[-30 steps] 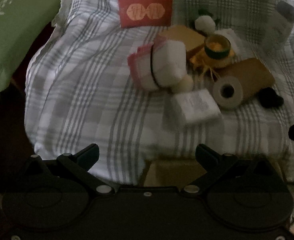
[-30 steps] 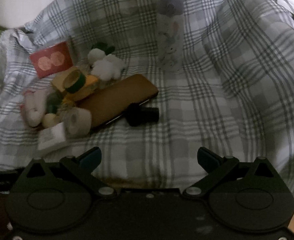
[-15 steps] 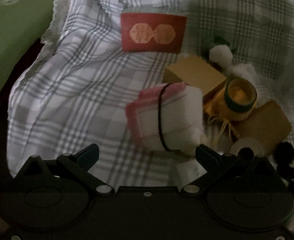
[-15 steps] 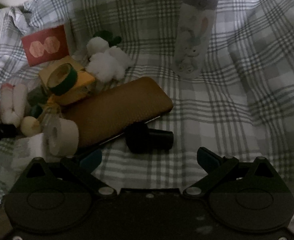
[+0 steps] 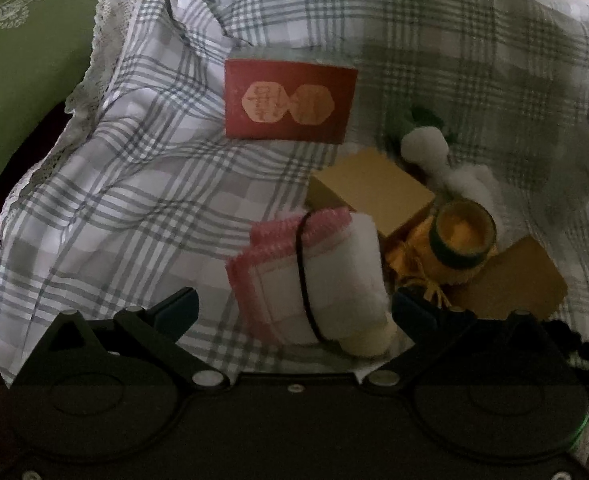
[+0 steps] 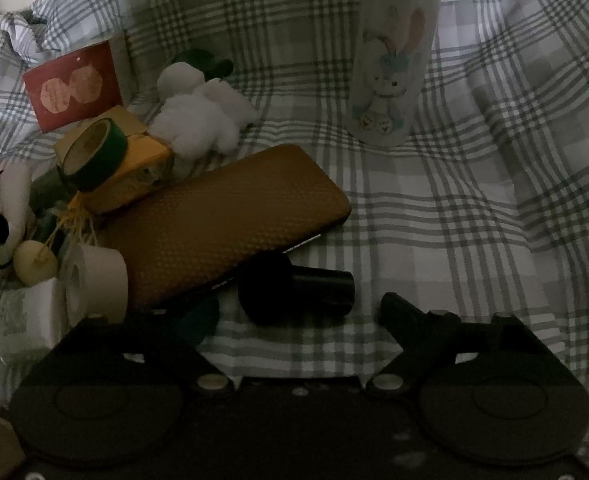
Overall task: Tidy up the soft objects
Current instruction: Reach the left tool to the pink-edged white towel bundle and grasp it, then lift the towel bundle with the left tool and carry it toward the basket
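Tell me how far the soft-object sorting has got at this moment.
Nothing looks sorted yet: everything sits in one heap on the plaid cloth. In hand: the open left claw straddles the rolled towel without gripping it; the right claw, jaws just closing, frames the black cylinder but holds nothing. Left: the towel, white plush toy and everything else.

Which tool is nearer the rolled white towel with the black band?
Left. The left tool has the rolled towel between its open fingers; the right tool straddles a black cylinder.

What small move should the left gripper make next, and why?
Probably ease forward and close: the left gripper is open, and the rolled white cloth with its black band already sits between the fingers, not yet pinched.
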`<state>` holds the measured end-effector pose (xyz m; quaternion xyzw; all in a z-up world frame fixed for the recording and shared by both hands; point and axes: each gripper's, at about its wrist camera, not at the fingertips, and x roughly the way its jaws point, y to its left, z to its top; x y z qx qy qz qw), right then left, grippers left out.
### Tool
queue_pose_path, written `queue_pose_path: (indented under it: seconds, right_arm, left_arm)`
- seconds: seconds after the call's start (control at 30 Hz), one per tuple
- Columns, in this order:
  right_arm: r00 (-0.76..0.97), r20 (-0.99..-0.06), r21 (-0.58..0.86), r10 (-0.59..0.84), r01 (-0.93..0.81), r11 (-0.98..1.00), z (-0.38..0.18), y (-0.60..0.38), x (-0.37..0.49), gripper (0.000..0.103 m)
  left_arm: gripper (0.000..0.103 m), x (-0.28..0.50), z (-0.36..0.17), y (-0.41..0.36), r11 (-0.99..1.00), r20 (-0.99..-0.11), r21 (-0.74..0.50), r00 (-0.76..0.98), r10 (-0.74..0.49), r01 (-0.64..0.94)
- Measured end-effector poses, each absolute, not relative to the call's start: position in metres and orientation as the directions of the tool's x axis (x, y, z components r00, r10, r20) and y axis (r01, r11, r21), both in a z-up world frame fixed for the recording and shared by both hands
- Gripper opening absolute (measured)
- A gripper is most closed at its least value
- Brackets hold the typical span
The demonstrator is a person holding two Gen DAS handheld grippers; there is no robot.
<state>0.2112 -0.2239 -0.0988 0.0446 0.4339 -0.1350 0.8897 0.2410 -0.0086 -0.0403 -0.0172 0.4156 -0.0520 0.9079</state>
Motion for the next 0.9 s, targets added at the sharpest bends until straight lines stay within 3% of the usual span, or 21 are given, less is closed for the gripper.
queue_pose_path:
  seconds: [0.2,0.5,0.7,0.9]
  right_arm:
    - [0.596,-0.78,-0.033,-0.19,0.264,0.964,-0.099,-0.224,0.212,0.078]
    - [0.615,-0.765,-0.039,-0.19,0.25,0.967,-0.101,-0.222,0.209,0.077]
    - [0.616,-0.76,-0.039,-0.205,0.271,0.962,-0.103,-0.224,0.21,0.088]
    - [0.617,-0.763,-0.019,-0.194,0.278,0.96,-0.104,-0.228,0.211,0.09]
  left_arm:
    - [0.1,0.256,-0.046,-0.007,0.994,-0.764,-0.089,0.637,-0.107,0.059]
    - [0.1,0.268,-0.062,-0.019,0.996,-0.78,-0.061,0.619,-0.09,0.068]
    - [0.101,0.272,-0.072,-0.019,0.994,-0.786,-0.071,0.608,-0.109,0.087]
    - [0.101,0.278,-0.079,-0.017,0.985,-0.806,-0.117,0.567,-0.171,0.131]
